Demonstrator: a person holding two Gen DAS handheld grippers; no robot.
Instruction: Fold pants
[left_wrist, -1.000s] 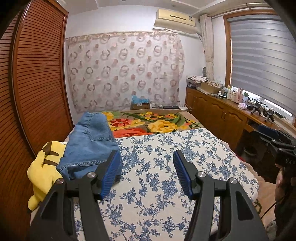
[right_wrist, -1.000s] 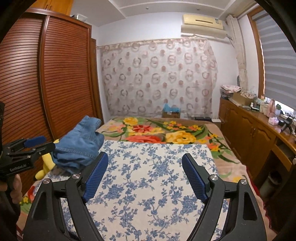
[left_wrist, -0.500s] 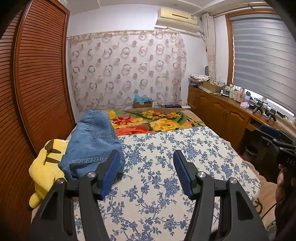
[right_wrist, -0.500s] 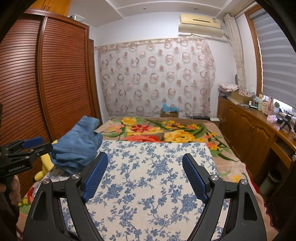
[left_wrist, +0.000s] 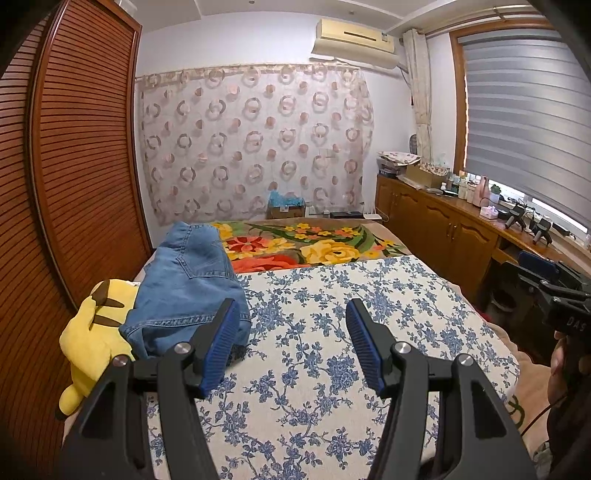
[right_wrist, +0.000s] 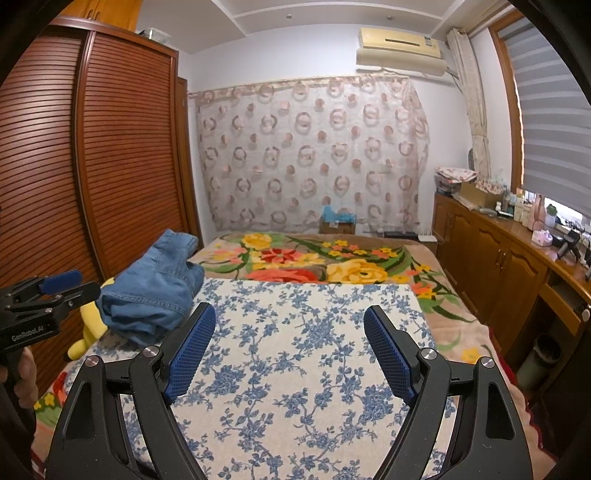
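**Left wrist view: jeans heaped at bed's left edge, both claws empty**

- Left gripper (left_wrist: 290, 321): jaws spread wide, nothing between; hovers over blue-floral sheet (left_wrist: 332, 332). Left blue pad (left_wrist: 221, 341) overlaps jeans' hem in view; contact can't be told.
- Right gripper (right_wrist: 290, 325): jaws spread wide, empty, above same sheet, well apart from jeans.
- Jeans (left_wrist: 188, 280): crumpled denim pile, left side of bed, partly on yellow Pikachu plush (left_wrist: 92, 332), beside louvred wardrobe (left_wrist: 81, 155).
- Flower blanket (left_wrist: 314, 243): beyond sheet, far end of bed.
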